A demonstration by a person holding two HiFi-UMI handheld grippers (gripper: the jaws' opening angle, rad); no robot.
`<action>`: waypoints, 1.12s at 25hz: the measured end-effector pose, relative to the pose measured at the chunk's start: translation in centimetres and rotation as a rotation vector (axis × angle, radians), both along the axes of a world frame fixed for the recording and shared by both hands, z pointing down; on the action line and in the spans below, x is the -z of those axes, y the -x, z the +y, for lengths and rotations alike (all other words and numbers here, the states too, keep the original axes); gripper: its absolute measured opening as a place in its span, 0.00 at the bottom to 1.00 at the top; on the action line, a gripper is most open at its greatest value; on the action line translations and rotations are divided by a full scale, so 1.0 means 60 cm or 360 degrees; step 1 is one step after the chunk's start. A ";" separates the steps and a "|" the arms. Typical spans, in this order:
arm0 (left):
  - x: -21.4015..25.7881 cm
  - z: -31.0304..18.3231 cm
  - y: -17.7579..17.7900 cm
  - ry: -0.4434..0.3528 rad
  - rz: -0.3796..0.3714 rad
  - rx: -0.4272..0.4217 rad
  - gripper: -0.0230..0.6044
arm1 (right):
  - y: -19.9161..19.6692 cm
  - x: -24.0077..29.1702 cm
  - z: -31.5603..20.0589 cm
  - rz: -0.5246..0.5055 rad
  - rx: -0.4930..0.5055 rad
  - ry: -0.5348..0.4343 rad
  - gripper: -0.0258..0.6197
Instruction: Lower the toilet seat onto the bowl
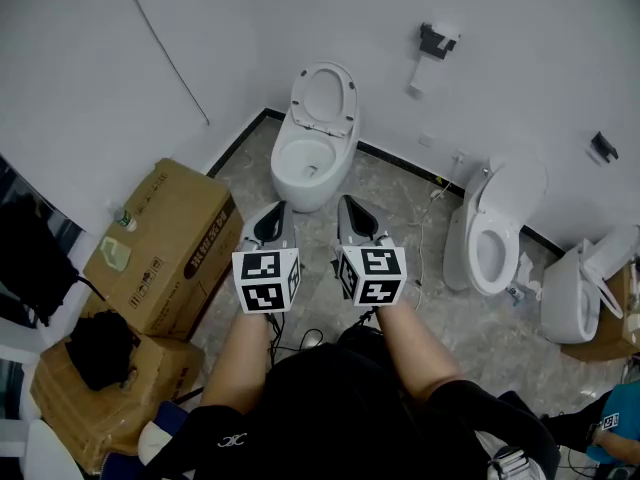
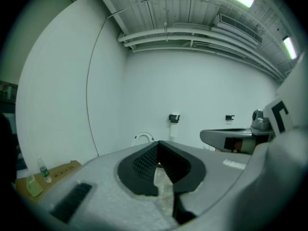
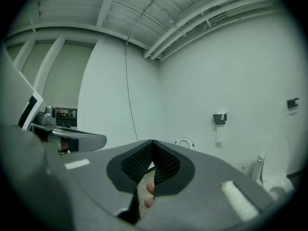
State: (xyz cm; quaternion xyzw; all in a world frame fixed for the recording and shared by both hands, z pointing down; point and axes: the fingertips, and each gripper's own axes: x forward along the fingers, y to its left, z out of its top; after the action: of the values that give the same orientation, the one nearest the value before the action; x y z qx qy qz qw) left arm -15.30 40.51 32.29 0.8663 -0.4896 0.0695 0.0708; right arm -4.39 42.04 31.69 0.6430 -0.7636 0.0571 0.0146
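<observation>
Two closed, empty pairs, left tongs point(image 1: 279, 207) and right tongs point(image 1: 346, 202), face the bowl point(image 1: 306, 164) across open floor point(image 1: 402, 183); toilet seat point(image 1: 324, 96) upright.

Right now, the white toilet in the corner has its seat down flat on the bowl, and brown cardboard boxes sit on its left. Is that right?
No. The head view shows the white corner toilet's seat standing raised, off the bowl. The brown cardboard boxes do sit on its left.

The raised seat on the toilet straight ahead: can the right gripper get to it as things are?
Probably yes: the floor between the right gripper and the seat is bare, but it must first come closer.
</observation>
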 end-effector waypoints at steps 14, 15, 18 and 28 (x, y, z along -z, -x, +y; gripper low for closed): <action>-0.037 -0.119 0.002 0.0029 -0.0050 -0.0005 0.05 | -0.017 -0.030 -0.127 -0.0050 -0.0033 0.0006 0.05; -0.041 -0.133 0.000 0.0029 -0.0057 -0.0004 0.05 | -0.018 -0.033 -0.142 -0.0052 -0.0030 0.0005 0.05; -0.052 -0.183 -0.010 0.0031 -0.0079 -0.0001 0.05 | -0.025 -0.042 -0.193 -0.0043 -0.0014 -0.0003 0.05; -0.057 -0.389 -0.080 0.0021 -0.0084 0.0005 0.05 | -0.092 -0.045 -0.414 -0.0029 0.0011 -0.0008 0.05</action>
State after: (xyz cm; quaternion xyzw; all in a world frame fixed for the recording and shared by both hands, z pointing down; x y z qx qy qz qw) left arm -10.50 17.17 35.69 0.8629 -0.4922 0.0953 0.0638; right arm 1.11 17.20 34.41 0.6398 -0.7661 0.0610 0.0062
